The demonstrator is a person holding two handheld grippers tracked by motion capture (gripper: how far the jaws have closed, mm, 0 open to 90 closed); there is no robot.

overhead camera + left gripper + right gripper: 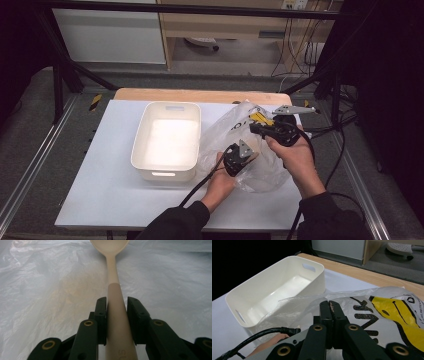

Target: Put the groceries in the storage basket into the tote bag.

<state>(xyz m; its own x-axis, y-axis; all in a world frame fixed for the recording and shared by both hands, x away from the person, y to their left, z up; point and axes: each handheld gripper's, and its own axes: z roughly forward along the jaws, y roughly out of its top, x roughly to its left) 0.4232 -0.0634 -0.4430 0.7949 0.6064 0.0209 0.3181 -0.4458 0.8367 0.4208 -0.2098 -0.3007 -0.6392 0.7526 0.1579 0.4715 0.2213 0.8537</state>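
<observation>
1. Spoon (113,277) first: in the left gripper view a cream spoon runs up the middle of the frame, its handle clamped between the left gripper's (117,315) two black jaws. The bowl is cut off by the top edge, and the handle end drops out the bottom, where some embossed letters are too cropped to read

2. Everything behind the spoon in that view is crinkly clear plastic, so it looks like the spoon sits inside the plastic bag (235,135). In the high view you can't really make the spoon out, the left gripper (239,159) is pushed into the bag at centre right of the frame

3. Right gripper (331,312): jaws pressed flat together in its own view, with bag film bunched around them. Can't say for sure whether a fold is actually pinched between the pads. In the high view it's at the bag's upper edge (272,129), by the yellow and black print

4. White bin (167,140) sits left of centre on the white table (100,190), just beside the bag; the film overlaps its right rim so the contact is hard to judge. Inside is glare, mostly washed out

5. Bag lettering is crumpled and partly hidden, not readable
</observation>
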